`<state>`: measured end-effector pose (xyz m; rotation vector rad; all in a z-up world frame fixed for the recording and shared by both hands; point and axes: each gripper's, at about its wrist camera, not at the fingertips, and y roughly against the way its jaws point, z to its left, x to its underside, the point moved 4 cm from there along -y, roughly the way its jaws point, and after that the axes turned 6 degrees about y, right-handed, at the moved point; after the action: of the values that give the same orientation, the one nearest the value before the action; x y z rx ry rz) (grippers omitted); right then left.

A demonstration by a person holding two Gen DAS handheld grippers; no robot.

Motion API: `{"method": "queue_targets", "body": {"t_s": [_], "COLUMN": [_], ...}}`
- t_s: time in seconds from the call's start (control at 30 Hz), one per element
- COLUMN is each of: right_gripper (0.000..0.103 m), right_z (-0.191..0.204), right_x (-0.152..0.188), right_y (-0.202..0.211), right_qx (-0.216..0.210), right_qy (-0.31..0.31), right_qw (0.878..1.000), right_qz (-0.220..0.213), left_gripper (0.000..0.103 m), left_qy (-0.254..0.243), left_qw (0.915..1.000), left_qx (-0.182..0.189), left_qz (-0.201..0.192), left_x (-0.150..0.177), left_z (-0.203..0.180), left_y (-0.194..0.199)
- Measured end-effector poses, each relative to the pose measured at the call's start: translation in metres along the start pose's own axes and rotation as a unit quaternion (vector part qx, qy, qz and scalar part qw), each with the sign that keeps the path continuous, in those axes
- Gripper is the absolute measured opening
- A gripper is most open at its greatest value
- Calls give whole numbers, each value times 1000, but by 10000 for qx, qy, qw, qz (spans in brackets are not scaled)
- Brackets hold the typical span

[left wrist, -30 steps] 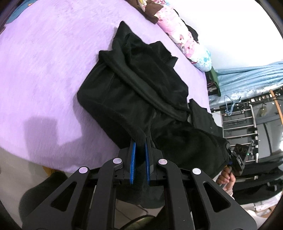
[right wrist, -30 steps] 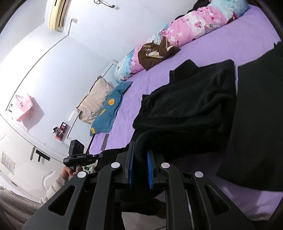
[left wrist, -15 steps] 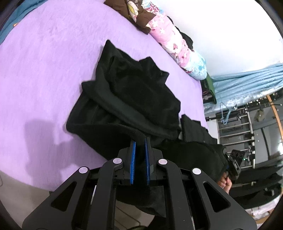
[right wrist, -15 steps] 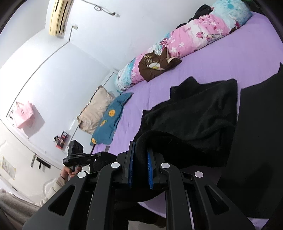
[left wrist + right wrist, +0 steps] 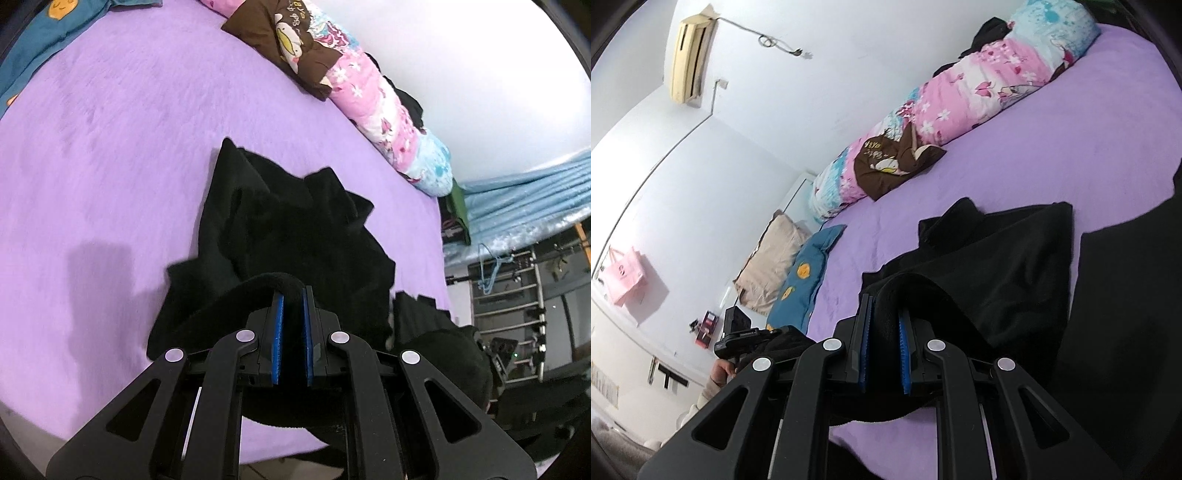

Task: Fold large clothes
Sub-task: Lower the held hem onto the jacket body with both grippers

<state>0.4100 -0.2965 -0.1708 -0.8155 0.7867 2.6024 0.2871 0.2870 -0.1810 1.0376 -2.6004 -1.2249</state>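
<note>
A large black fleece garment [image 5: 295, 229] lies crumpled on the purple bed [image 5: 110, 129]. My left gripper [image 5: 292, 295] is shut on a thick rolled edge of it, lifted off the bed near the front edge. In the right wrist view the same black garment [image 5: 1004, 273] spreads ahead, and my right gripper [image 5: 884, 306] is shut on another fold of its edge. The other hand-held gripper [image 5: 746, 332] shows low at the left there, with a hand under it. A second black piece [image 5: 1126, 314] fills the right side.
A rolled pink and blue floral quilt [image 5: 384, 110] with a brown printed cloth [image 5: 291, 40] on it lies along the far wall. A blue pillow [image 5: 805, 284] and a beige pillow [image 5: 772, 254] sit at the bed's head. A metal rack [image 5: 517, 291] stands beyond the bed's right side.
Both grippers have pulled back toward the bed's front edge and risen slightly, drawing the held edges along. The garment now looks farther away and more bunched in both views.
</note>
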Motion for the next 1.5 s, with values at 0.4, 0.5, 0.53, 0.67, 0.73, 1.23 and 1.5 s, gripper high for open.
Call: {"method": "queue_targets", "body": {"t_s": [0.4,0.5,0.53,0.67,0.73,1.23,1.5], "right_gripper": [13,13,13,12,12,12,56], "right_z": [-58,-74,-76,-91,-97,-176,-193], "right_x": [-43,-47,-47,-51,-54,-68,-55], "right_y": [-44,-56,-58,-76,-80,-139,-142], "right_qx": [489,583,596,703,697,1375,1300], "right_qy": [-354,-454,-474,-495,-541,-1118,-1694], "right_qw": [9980,9972,9970,9963,9961,9838,9767], "right_qz": [-168,-146,-144,-52,-75,284,199], "left_gripper": [8,8,8,8,8,9,18], "left_qy": [-131,-106,-71,-78,-39,92,21], "left_qw": [9983,9979,9980,9976,9972,9906,9888], "left_qx": [-556,-635,-631,-690,-745,-1349,-1478], "left_qz": [-86,-57,-28,45,32,200,214], "left_x": [-90,-103,-107,-120,-126,-165,-162], "left_z": [-16,-15,-14,-10,-6,32,38], "left_y": [-65,-82,-90,-112,-119,-179,-185]}}
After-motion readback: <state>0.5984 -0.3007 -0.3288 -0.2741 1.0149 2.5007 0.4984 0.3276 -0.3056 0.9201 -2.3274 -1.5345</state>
